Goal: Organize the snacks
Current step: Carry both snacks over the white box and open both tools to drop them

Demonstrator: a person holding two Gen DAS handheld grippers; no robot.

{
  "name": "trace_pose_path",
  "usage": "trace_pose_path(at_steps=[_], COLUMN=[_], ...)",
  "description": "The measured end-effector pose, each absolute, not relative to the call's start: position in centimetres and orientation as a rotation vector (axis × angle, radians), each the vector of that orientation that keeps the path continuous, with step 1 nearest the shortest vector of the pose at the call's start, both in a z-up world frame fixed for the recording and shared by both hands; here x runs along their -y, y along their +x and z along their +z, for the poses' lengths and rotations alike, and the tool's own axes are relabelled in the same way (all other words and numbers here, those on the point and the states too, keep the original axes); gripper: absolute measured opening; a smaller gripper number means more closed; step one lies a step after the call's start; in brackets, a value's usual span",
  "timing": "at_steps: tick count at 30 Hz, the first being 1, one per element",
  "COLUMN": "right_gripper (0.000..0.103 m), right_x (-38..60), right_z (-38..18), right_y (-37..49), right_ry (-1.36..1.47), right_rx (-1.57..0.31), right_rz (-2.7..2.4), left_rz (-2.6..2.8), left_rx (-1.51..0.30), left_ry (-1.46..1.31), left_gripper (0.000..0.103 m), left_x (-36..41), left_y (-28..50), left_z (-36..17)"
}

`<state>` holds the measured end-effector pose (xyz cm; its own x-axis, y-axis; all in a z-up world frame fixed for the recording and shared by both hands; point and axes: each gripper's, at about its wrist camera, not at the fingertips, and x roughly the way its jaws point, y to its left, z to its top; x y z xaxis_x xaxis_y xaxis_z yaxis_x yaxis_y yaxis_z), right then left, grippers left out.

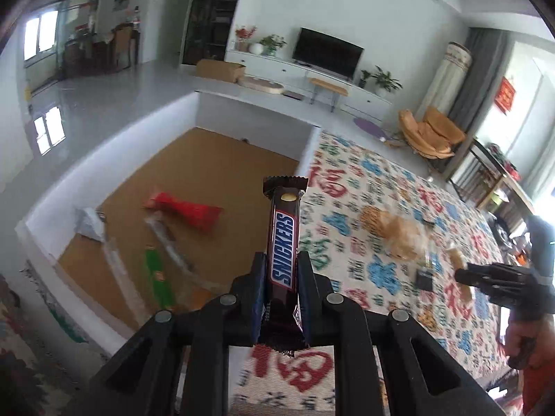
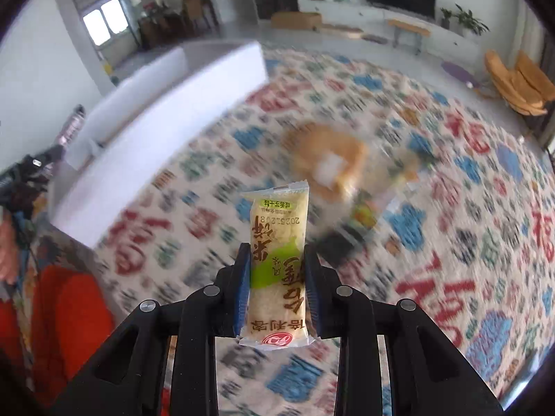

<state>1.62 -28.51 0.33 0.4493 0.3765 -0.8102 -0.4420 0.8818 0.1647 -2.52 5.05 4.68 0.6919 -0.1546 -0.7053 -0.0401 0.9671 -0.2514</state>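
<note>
Left gripper [image 1: 280,263] has its fingers clamped on a Snickers bar [image 1: 283,242], long axis running straight out past the tips; the white box [image 1: 173,111] with a brown floor lies ahead-left of the fingers, already holding a red packet [image 1: 185,209] and a green packet [image 1: 158,275], so the left hand looks nearer to it. Right gripper [image 2: 277,277] grips a rice cracker pack [image 2: 277,270] the same way, lengthwise between the fingers, with the box far to the upper left. Below both is a patterned cloth [image 2: 451,242] carrying blurred leftover snacks [image 2: 329,163] ahead-right of the tips, in a living room with a TV [image 1: 327,52].
</note>
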Motion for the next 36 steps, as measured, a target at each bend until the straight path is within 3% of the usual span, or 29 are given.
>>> trace_pose_path(at_steps=[7,8,10,11,12,17,24,30,36], right_gripper=[0.030,0.031,0.041,0.062,0.071,0.073,0.074,0.077,0.077], right_x=[10.1,7.8,4.5,3.1,2.8,6.5,20.5,33.5,40.9], right_z=[6.7,6.6,5.7,5.1,4.6,2.3,-2.7,-7.7,-10.1], right_y=[4.0,4.4,5.1,5.3,5.0,3.0,-1.6,-3.8,-4.0], right_ry=[-0.003,0.001,0.018,0.009,0.001,-0.009,-0.163,-0.210,-0.123], right_rx=[-0.860,-0.856,-0.860,-0.864,-0.860,-0.808,-0.744,-0.824,-0.867], right_rz=[0.839,0.856,0.873,0.858,0.832,0.790,0.529,0.206,0.018], left_rz=[0.158,0.187,0.246,0.275,0.296,0.227,-0.034,-0.225,-0.209], left_rx=[-0.885,-0.887,-0.896,-0.885,-0.856,-0.774,-0.721,-0.763,-0.898], left_ry=[-0.266,-0.259,-0.254,-0.256,-0.260,-0.261,-0.222,-0.079,-0.056], left_gripper=[0.017,0.022,0.058,0.088,0.100,0.101,0.101,0.101,0.101], left_x=[-12.9,-13.3,-13.8,-13.8,-13.7,-10.6,-1.0,9.2,15.2], left_y=[-0.1,0.1,0.3,-0.1,-0.8,-4.1,-6.6,-5.1,-1.8], left_z=[1.8,1.3,0.3,0.1,0.0,-0.3,0.9,1.0,-4.5])
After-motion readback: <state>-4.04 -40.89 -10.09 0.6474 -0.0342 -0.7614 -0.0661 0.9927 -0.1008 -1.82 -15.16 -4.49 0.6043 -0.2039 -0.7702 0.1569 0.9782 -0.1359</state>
